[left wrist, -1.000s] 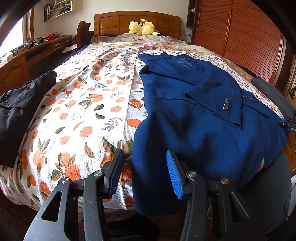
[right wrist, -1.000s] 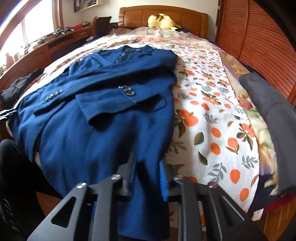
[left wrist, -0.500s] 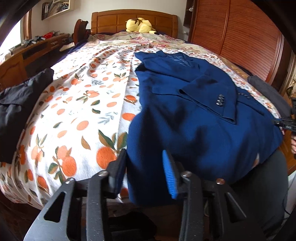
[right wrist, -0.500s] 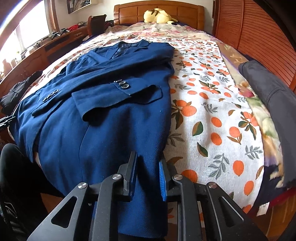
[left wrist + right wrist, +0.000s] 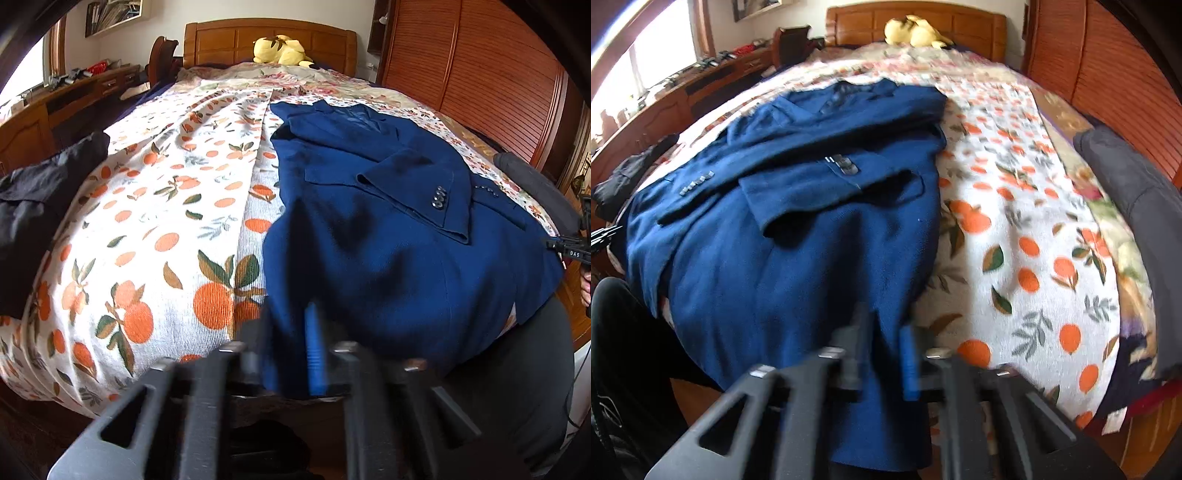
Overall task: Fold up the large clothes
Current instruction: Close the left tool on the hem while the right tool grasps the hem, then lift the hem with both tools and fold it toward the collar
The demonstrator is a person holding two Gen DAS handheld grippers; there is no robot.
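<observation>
My left gripper (image 5: 286,343) has its pads closed on the hem corner of the blue jacket (image 5: 388,236); my right gripper (image 5: 882,354) pinches the hem's other corner the same way. The jacket lies flat on the bed (image 5: 155,229) ahead of both grippers, collar away from me, both sleeves crossed over the chest, hem hanging over the near edge.

I judge the cloth thick and soft: fairly heavy, limp, likely to sag between my two holds, but not slippery against ribbed pads. The hem corners look like the right place to hold for carrying the bottom up toward the collar; the cuff buttons (image 5: 438,197) make a stiff lump to keep clear of the crease.

Far to the left of my left gripper lies a black garment (image 5: 33,206). Straight ahead, well beyond the collar, a yellow plush toy (image 5: 280,50) sits by the headboard. Right of my right gripper a dark grey garment (image 5: 1137,206) lies along the bed's edge. None of these touch the jacket.
</observation>
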